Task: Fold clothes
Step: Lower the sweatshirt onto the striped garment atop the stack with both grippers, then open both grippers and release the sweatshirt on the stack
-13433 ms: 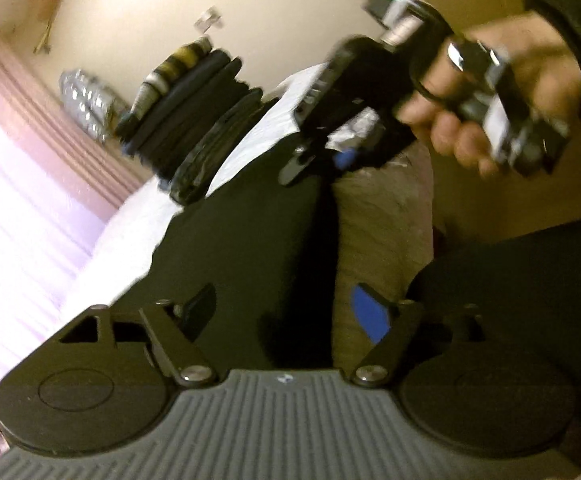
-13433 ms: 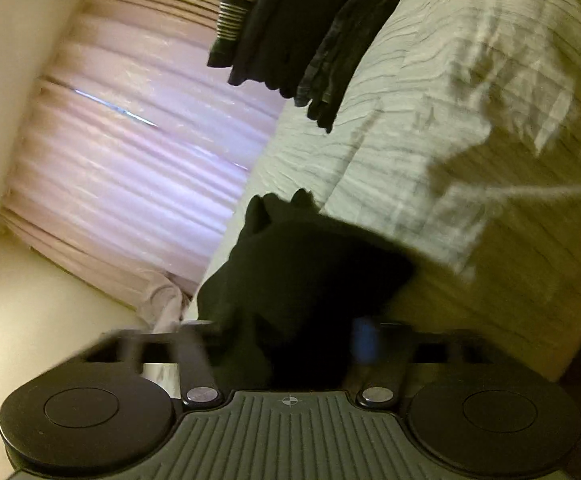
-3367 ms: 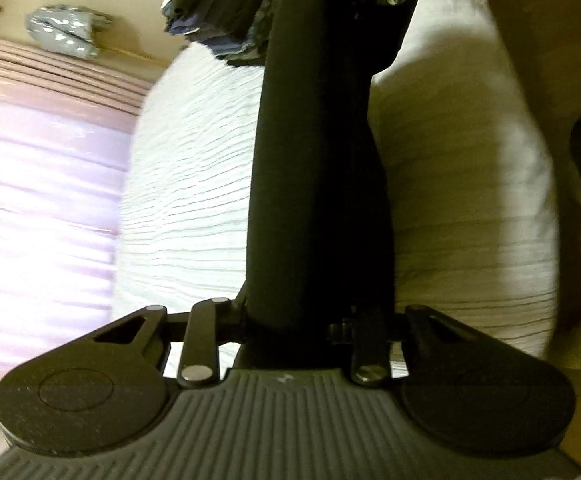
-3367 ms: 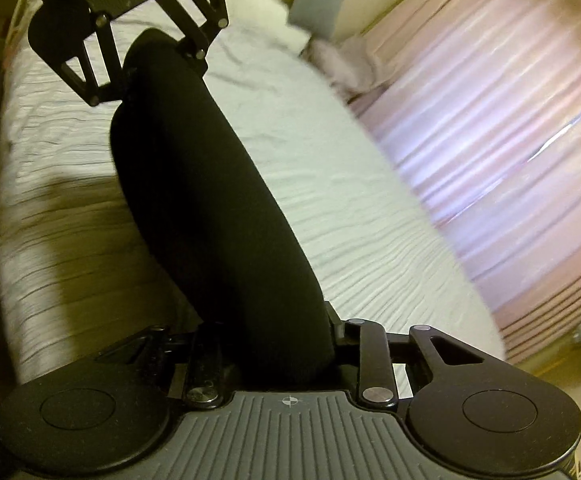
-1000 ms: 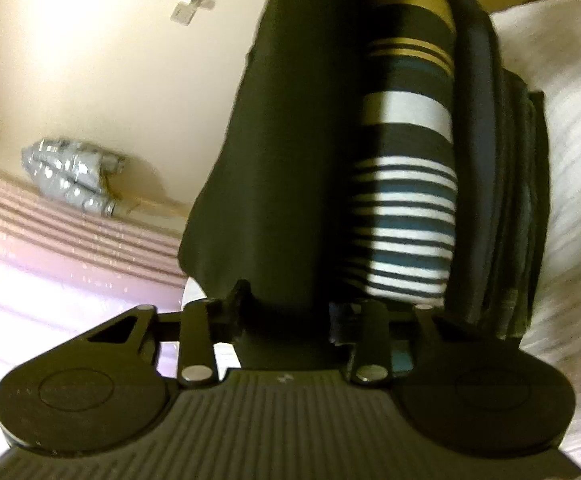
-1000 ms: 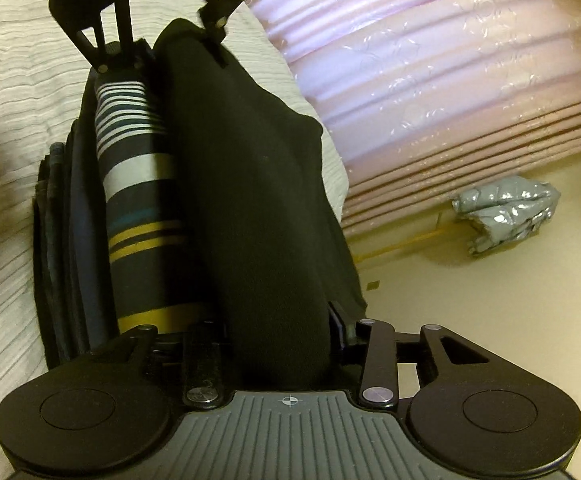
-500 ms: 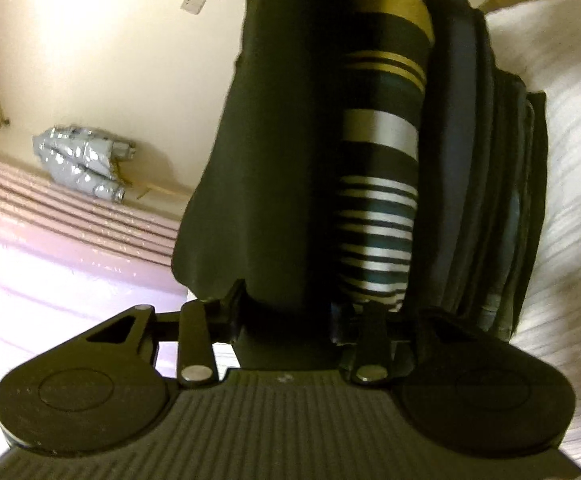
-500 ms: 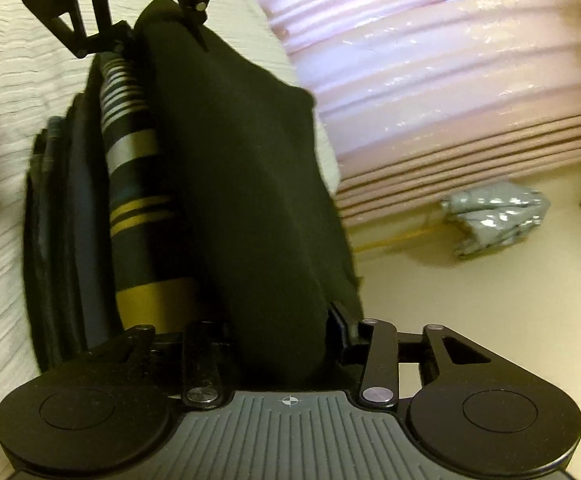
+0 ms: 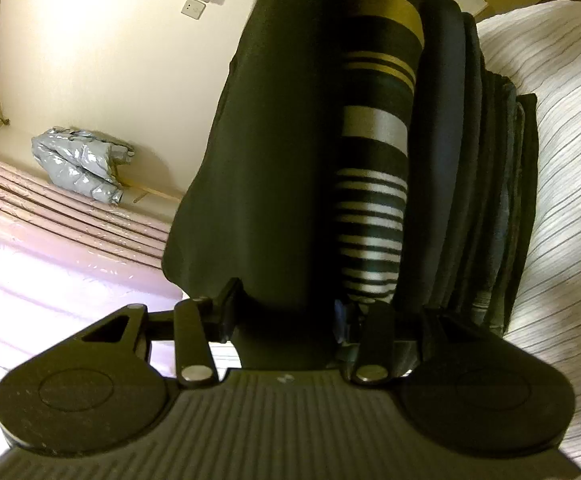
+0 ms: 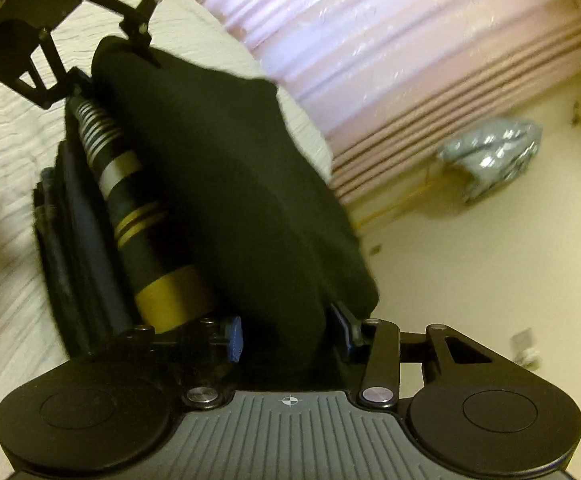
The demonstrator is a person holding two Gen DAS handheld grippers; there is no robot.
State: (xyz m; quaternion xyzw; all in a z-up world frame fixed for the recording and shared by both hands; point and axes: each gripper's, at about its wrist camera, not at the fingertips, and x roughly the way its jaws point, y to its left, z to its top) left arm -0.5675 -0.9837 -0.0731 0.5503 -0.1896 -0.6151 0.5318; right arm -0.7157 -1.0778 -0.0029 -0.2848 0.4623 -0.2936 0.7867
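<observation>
A folded black garment [image 9: 274, 140] lies against the striped garment [image 9: 374, 184] that tops a stack of folded dark clothes [image 9: 470, 160] on the bed. My left gripper [image 9: 286, 312] has one end of the black garment between its fingers; the jaws are opening, and the pads still touch the cloth. In the right wrist view, my right gripper [image 10: 288, 332] holds the other end of the black garment [image 10: 230, 168], its jaws closing on it beside the striped garment [image 10: 130, 208]. The left gripper [image 10: 110, 64] shows at the far end.
The stack sits on a pale ribbed bedcover [image 9: 562, 140] near the bed's edge. Past it hang pink curtains [image 9: 30, 240] and stands a cream wall with a socket [image 9: 194, 8]. A crumpled silver bag [image 9: 78, 164] lies by the wall.
The right wrist view has rolled, so the stack now leans. The left view has drawn back a little and shows more of the stack. The black garment stays between both pairs of fingers.
</observation>
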